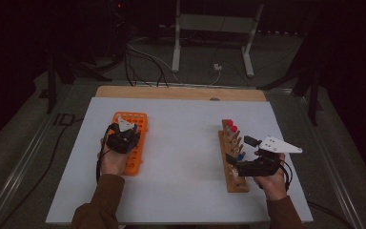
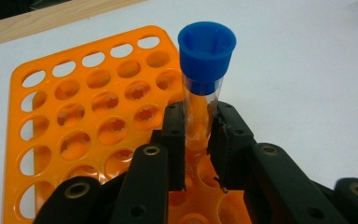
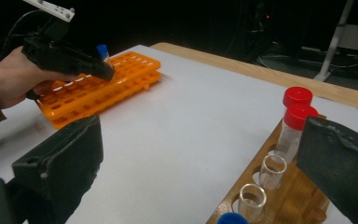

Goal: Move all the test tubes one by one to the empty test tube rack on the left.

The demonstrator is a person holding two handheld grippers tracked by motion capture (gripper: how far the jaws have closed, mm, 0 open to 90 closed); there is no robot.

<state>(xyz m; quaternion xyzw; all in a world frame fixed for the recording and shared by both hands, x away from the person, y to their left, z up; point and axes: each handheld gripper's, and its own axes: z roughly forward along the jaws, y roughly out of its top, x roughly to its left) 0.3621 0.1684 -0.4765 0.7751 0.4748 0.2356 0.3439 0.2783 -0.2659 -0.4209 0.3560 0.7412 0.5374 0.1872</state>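
At the left, the left gripper [image 2: 196, 140] is clamping its two black jaws on a clear tube with a blue cap [image 2: 204, 79]. The tube is standing upright between the jaws, its cap rising well above their tips, and its lower end is sitting at a hole of the orange rack [image 2: 93, 116] directly under the claw; how deep it is sitting in that hole cannot be told. In the high view the left hand [image 1: 112, 160] is resting over the near half of that rack, with the rack's far rows of empty holes lying ahead of the claw. The white table [image 1: 181, 143] is showing bare between the two hands.

Moving right, the wooden rack [image 1: 232, 160] is lying just to the left of the right gripper [image 1: 236, 160], which is reaching in over its near half. The right gripper's jaws are standing wide apart with nothing between them, as the right gripper view shows. Ahead of this claw, two red-capped tubes [image 3: 296, 116] are standing upright at the far end of the wooden rack, two open clear tubes [image 3: 263, 182] are standing nearer, and a blue cap [image 3: 231, 218] is peeking up closest to the jaws. The right hand [image 1: 271, 181] is holding the gripper from the table's near right.
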